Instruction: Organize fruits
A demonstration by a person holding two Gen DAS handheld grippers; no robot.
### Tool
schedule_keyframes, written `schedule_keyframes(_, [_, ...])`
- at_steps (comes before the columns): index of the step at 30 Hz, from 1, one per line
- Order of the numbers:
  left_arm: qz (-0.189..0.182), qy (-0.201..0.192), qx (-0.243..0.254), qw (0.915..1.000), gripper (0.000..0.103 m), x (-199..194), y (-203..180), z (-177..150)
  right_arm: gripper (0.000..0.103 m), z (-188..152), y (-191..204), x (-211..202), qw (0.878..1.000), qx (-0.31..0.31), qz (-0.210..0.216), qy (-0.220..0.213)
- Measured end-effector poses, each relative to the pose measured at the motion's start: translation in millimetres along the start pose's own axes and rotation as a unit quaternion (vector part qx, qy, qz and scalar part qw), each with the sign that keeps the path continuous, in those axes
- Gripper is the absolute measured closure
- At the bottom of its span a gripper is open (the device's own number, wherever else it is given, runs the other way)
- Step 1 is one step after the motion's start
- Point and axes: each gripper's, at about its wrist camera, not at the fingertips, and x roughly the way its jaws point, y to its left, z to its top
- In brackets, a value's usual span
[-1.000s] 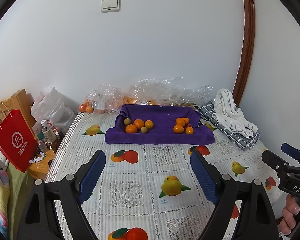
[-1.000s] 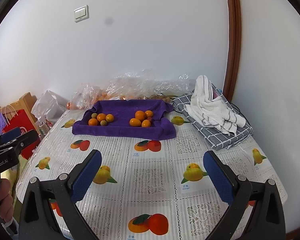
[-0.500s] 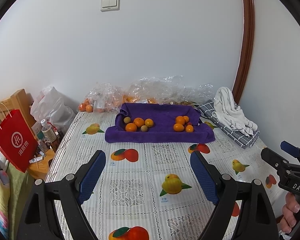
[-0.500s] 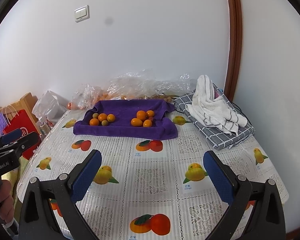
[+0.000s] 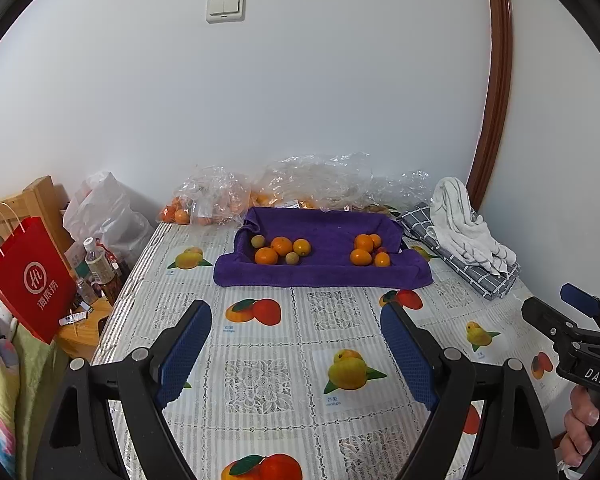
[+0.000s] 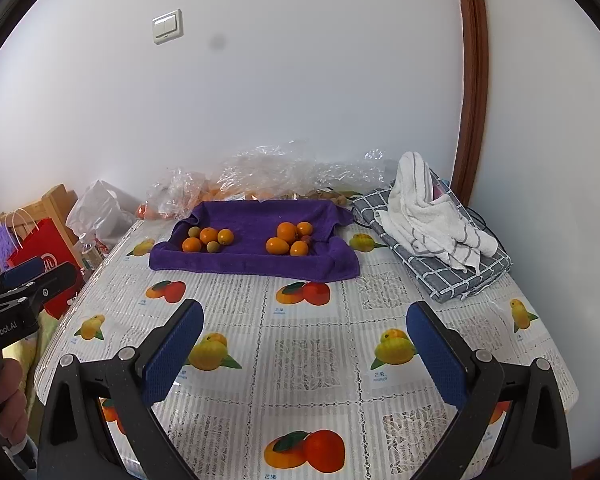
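Note:
A purple towel [image 5: 324, 274] [image 6: 256, 268] lies at the far side of the table with two clusters of fruit on it. The left cluster [image 5: 281, 250] [image 6: 208, 239] has oranges and small greenish fruits. The right cluster [image 5: 367, 250] [image 6: 290, 239] has oranges and a small red fruit. My left gripper [image 5: 296, 352] is open and empty above the near tablecloth. My right gripper [image 6: 304, 354] is open and empty, also well short of the towel. Each gripper shows at the edge of the other's view.
Clear plastic bags of oranges [image 5: 204, 204] lie behind the towel by the wall. A white towel on a folded grey checked cloth [image 6: 432, 220] lies at the right. A red paper bag [image 5: 28, 280] and bottles [image 5: 98, 264] stand off the table's left edge.
Both views have drawn back and risen slightly, so the towel and fruit sit a little farther away. Both grippers stay open and empty.

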Motion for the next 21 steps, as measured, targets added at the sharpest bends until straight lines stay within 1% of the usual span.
schedule_keyframes(12, [0.003,0.0,-0.002,1.0,0.017,-1.1,0.5,0.9,0.003,0.0,1.9,0.6,1.0,-0.002,-0.001,0.0])
schedule_keyframes(21, [-0.006,0.002,-0.003,1.0,0.017,1.1,2.5,2.7,0.003,1.6,1.1,1.8,1.0,-0.001,-0.001,0.0])
